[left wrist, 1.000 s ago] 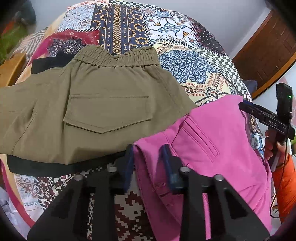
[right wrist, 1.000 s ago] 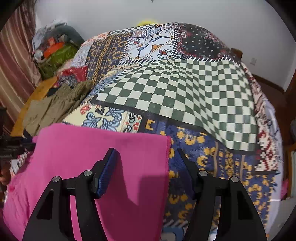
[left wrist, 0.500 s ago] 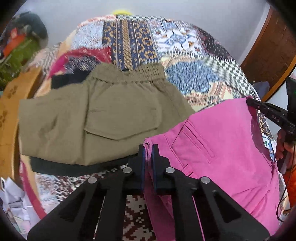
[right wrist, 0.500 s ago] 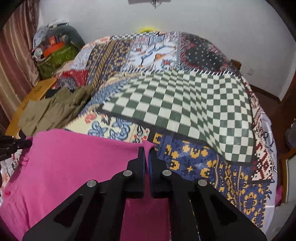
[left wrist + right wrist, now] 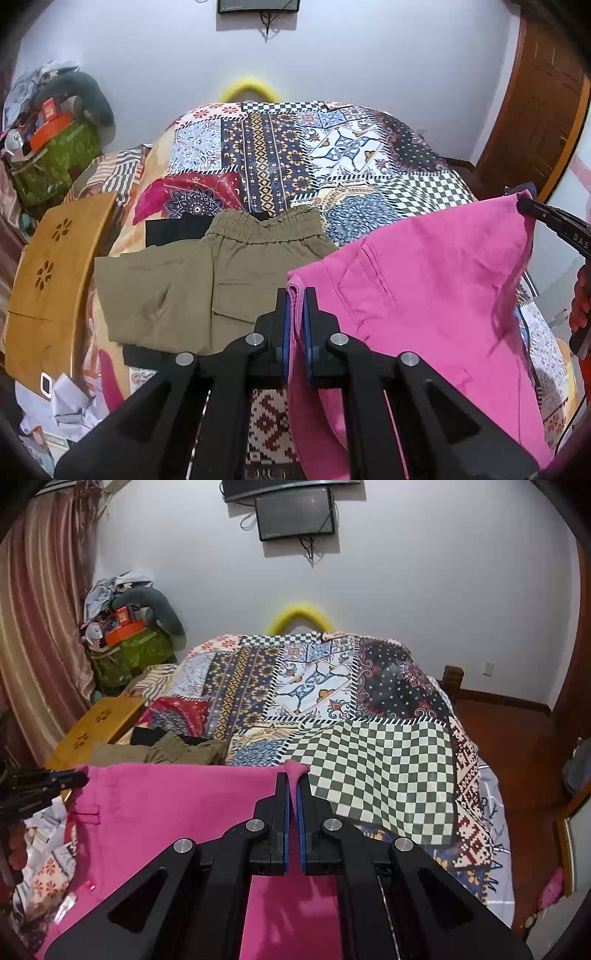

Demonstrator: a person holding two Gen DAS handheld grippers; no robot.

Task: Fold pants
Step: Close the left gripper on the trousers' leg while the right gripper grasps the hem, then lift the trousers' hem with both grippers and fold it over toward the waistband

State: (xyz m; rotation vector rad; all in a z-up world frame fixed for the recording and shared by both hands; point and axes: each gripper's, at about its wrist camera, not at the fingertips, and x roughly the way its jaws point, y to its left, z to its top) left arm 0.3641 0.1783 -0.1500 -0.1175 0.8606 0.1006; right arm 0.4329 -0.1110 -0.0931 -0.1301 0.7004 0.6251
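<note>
Bedspread (image 5: pixel 273 155), a patchwork of checks and florals, covers the bed ahead of both my tongs and fills most of each view. Beyond it stands a pale wall with a dark screen (image 5: pixel 295 513) hung high, straight ahead of my right tongs. A striped curtain (image 5: pixel 40 620) hangs far to the left of them, and a wooden door (image 5: pixel 535 110) stands to the right of my left tongs.

Pink pants (image 5: pixel 424 302) hang stretched between my two tongs, lifted off the bed, a back pocket facing my left camera. My left tongs (image 5: pixel 294 295) are closed on one corner of the pink cloth, which shows squeezed between the blue pads. My right tongs (image 5: pixel 293 779) are likewise clamped on the other corner, a small tuft of pink poking out past the tips. From the left camera those right tongs appear at the far right, pinching the top edge.

Olive pants (image 5: pixel 207 280) lie folded on the bed just left of my left tongs, elastic waistband away from me, over something black. A wooden desk (image 5: pixel 48 280) sits further left, beside the bed. A yellow arc (image 5: pixel 301 614) peeks over the bed's far end.
</note>
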